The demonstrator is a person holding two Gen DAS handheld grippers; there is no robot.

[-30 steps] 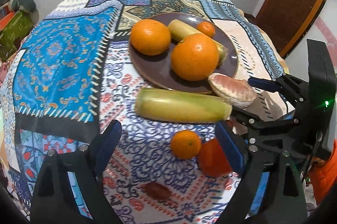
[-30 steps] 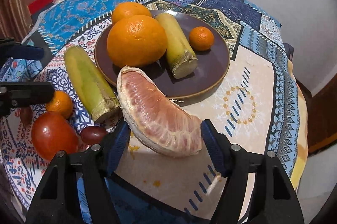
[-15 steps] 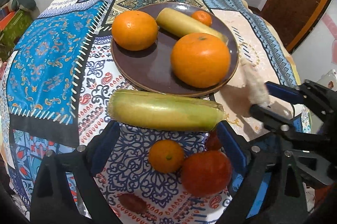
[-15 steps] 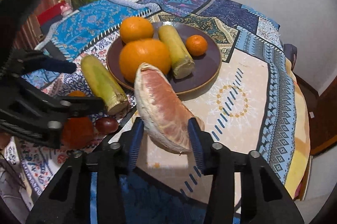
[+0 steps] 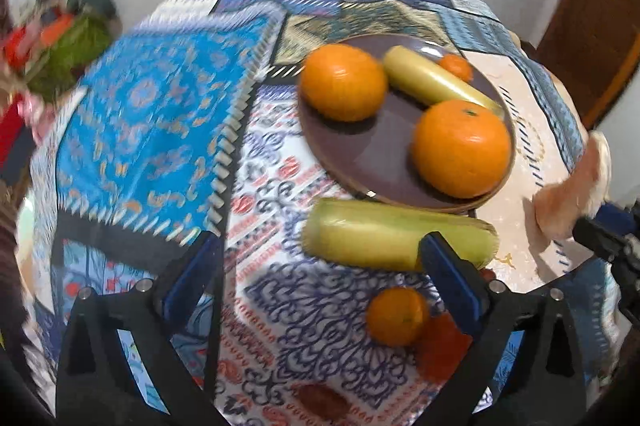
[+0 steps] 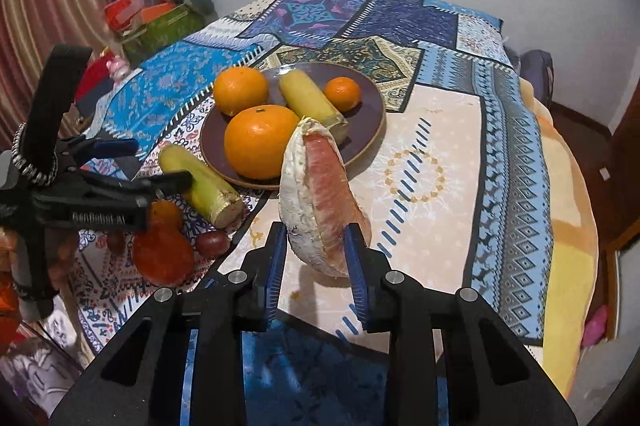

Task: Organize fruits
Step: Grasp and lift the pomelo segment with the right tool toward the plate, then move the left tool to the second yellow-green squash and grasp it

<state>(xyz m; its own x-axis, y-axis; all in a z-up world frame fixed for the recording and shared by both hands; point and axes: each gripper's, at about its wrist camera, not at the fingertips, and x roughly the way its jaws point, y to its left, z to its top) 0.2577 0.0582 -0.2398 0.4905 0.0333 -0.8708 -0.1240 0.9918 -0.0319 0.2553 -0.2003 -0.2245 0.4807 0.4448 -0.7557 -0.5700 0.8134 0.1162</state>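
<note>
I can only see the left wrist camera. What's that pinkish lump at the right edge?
Observer: A peeled pomelo wedge, pinched in the right gripper, whose jaws are closing on it.
Operator: Is it lying on the table?
Observer: No, it hangs above the tablecloth, with its shadow underneath.
Operator: Anything hiding by the tomato?
Observer: A small dark red fruit, beside the green stalk's cut end.

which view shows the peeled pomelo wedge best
The right wrist view: the pomelo wedge stands sharp and whole at centre, pink flesh and white pith visible. The left wrist view shows only a blurred part of it at the right edge.
</note>
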